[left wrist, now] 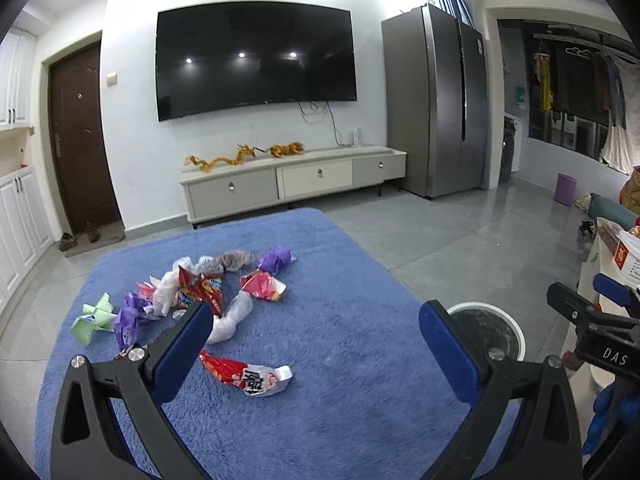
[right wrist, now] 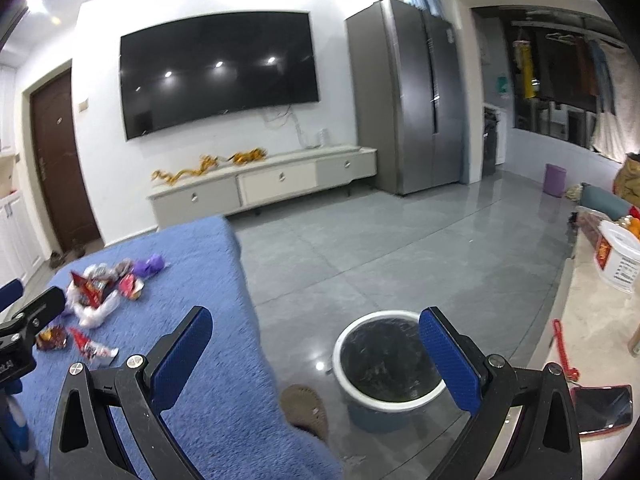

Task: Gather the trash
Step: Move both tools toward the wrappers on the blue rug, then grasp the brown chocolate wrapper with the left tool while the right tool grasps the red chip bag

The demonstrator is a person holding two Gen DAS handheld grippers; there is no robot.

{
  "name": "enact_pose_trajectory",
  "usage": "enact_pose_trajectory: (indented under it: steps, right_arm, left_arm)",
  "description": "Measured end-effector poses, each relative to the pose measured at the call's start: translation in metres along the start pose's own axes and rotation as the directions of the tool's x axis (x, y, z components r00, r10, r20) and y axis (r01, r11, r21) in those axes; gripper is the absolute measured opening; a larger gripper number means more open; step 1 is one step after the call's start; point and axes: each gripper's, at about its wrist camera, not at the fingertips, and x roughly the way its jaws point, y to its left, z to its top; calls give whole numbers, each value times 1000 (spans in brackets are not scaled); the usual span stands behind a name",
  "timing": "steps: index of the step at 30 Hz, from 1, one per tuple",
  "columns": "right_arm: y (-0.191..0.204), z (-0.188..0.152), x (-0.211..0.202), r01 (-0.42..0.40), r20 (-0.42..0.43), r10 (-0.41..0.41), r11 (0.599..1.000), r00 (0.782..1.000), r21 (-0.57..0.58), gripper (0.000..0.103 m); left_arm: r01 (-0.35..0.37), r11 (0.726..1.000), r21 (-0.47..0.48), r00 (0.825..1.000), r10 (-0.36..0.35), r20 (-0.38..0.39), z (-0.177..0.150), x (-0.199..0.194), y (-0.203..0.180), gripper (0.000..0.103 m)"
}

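Several crumpled wrappers and bags lie in a pile [left wrist: 208, 292] on a blue fluffy cloth [left wrist: 340, 340]. A red and white snack wrapper [left wrist: 246, 374] lies apart from them, nearest me. My left gripper [left wrist: 316, 344] hangs open above the cloth, nothing between its blue pads, and the red and white wrapper shows between its fingers. My right gripper [right wrist: 316, 352] is open and empty, out past the cloth's right edge above the floor. A white-rimmed bin lined with a black bag [right wrist: 386, 360] stands on the floor under it. The same pile [right wrist: 100, 288] shows at the left of the right wrist view.
A slipper [right wrist: 306, 410] lies on the grey tile floor next to the bin. A pale counter [right wrist: 592, 320] on the right carries a white tub [right wrist: 618, 260], a red strap and a phone [right wrist: 604, 404]. A TV cabinet, a fridge and a purple bin [right wrist: 554, 179] stand far back.
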Motion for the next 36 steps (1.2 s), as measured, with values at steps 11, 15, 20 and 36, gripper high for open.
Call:
enact_pose_trajectory:
  steps: [11, 15, 20, 36]
  right_arm:
    - [95, -1, 56, -382, -227, 355, 920, 907, -90, 103]
    - [146, -8, 78, -513, -329, 448, 847, 832, -143, 103]
    - [204, -19, 106, -640, -430, 522, 745, 736, -190, 99]
    - [262, -41, 150, -753, -594, 520, 612, 615, -244, 57]
  left_arm:
    - [-8, 998, -68, 991, -2, -135, -35, 26, 148, 103]
    - [-43, 995, -86, 976, 24, -214, -50, 43, 199, 103]
    - [-33, 995, -94, 965, 7, -262, -56, 65, 235, 103]
    - [156, 976, -150, 909, -201, -365, -70, 100, 247, 102]
